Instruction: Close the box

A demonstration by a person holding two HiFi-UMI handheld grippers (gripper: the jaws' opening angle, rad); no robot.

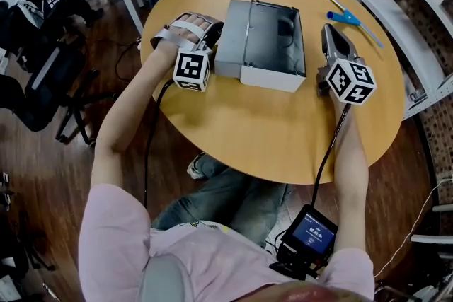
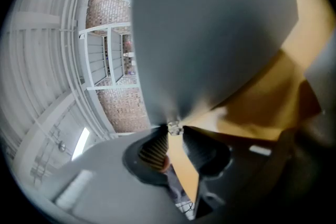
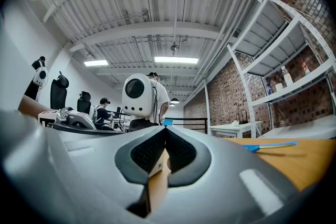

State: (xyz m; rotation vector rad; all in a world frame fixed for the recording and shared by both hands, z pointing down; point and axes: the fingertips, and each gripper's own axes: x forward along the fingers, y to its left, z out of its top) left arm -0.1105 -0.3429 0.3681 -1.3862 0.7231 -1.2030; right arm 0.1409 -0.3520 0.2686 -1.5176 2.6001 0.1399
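Observation:
A grey metal box [image 1: 272, 46] lies open in the middle of a round wooden table [image 1: 269, 131]. Its lid [image 1: 232, 39] hangs off the left side. My left gripper [image 1: 214, 35] is pressed against that lid's outer edge; in the left gripper view the lid [image 2: 210, 29] fills the frame and the jaws [image 2: 174, 128] are pinched together on a small metal tab at its corner. To the right of the box my right gripper [image 1: 330, 32] rests over the table, shut and empty, its tips [image 3: 166, 131] touching.
A blue-handled tool [image 1: 347, 16] lies on the table behind my right gripper, also seen as the tool [image 3: 268, 146] in the right gripper view. White shelving [image 1: 410, 18] stands to the right, office chairs [image 1: 42, 74] to the left. A small screen device [image 1: 311, 233] hangs near the right forearm.

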